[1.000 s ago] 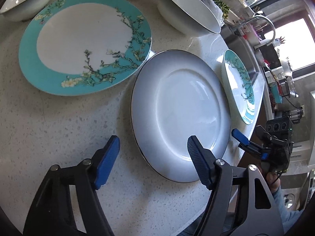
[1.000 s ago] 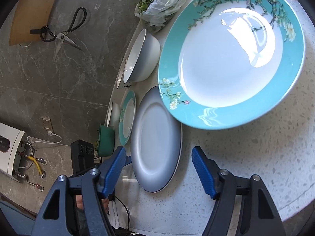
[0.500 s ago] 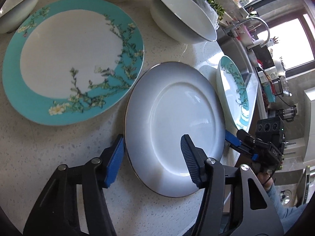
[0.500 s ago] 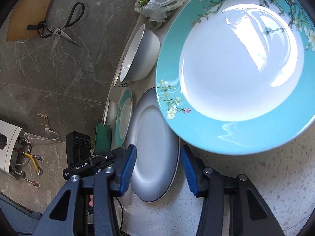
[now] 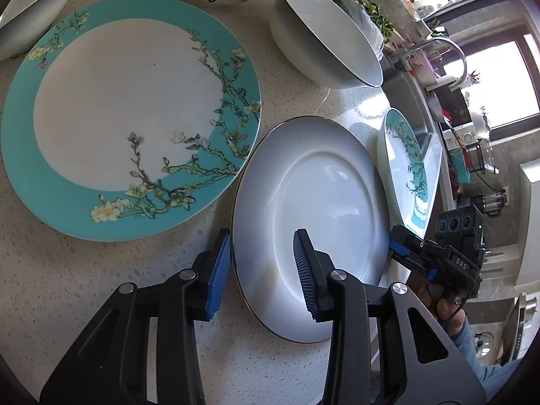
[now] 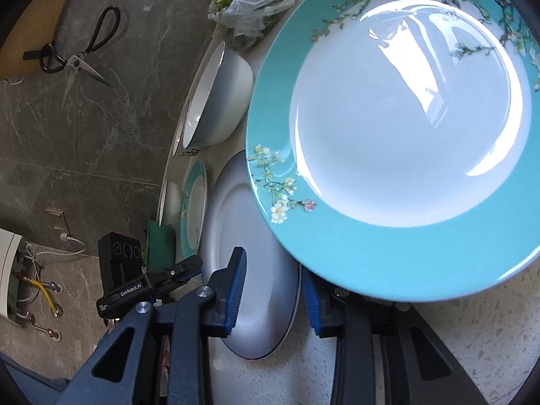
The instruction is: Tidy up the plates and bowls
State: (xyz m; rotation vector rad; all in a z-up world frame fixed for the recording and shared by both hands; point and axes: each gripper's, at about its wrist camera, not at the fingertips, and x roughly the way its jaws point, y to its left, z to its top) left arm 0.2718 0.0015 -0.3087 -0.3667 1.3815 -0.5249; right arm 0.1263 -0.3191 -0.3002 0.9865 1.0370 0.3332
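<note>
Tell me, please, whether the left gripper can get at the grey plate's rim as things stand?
Probably yes: the left gripper is open with its fingers astride the near rim of the grey plate, and nothing lies between them.

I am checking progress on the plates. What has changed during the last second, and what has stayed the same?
Both grippers moved in on the grey plate from opposite sides while narrowing. The left gripper now straddles its near rim; the right gripper brackets its other edge, still open. Nothing is lifted. The large teal plate, small teal plate and white bowl stayed put.
</note>
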